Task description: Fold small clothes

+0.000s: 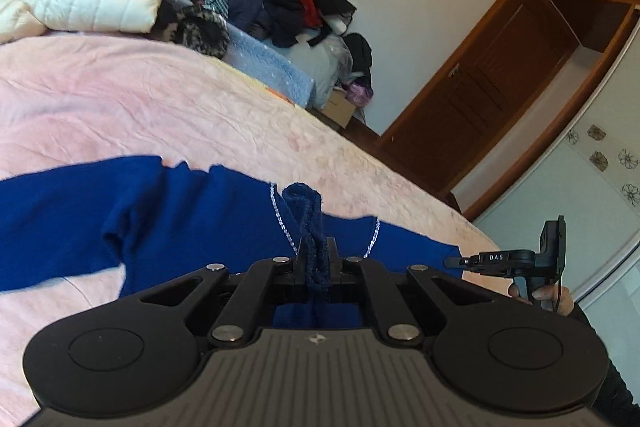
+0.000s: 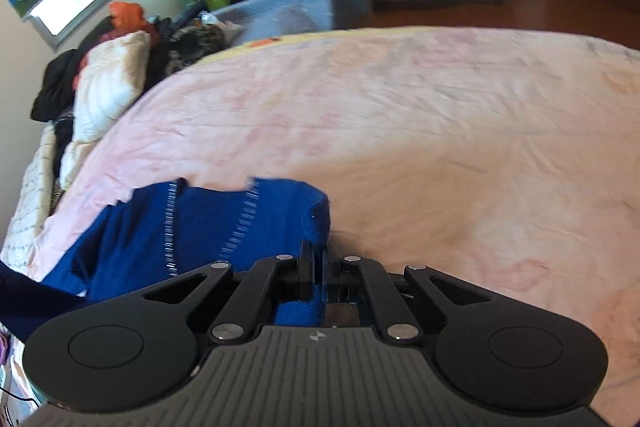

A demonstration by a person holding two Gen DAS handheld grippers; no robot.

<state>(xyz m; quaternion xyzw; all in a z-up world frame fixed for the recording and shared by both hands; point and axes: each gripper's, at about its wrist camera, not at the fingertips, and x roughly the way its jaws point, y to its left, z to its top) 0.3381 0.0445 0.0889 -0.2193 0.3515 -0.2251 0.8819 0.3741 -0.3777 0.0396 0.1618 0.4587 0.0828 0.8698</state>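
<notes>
Both claws are clamped on hem folds of the blue sweater (image 1: 192, 211): from the left claw (image 1: 316, 259) its body stretches leftward over the pink bed (image 1: 160, 99), and from the right claw (image 2: 318, 259) likewise left.

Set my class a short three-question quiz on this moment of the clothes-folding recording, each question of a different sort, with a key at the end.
1. True or false: the left gripper is shut on a fold of the blue garment.
2. Multiple choice: what does the blue garment lie on? A) a wooden floor B) the pink bedspread C) a cardboard box
3. Fill in: the right gripper pinches the garment at its ____ edge, as seen in the right wrist view.

Key
1. True: dark blue fabric sticks up between the closed jaws.
2. B.
3. Right: the fabric's corner rises just above the closed jaws.
</notes>
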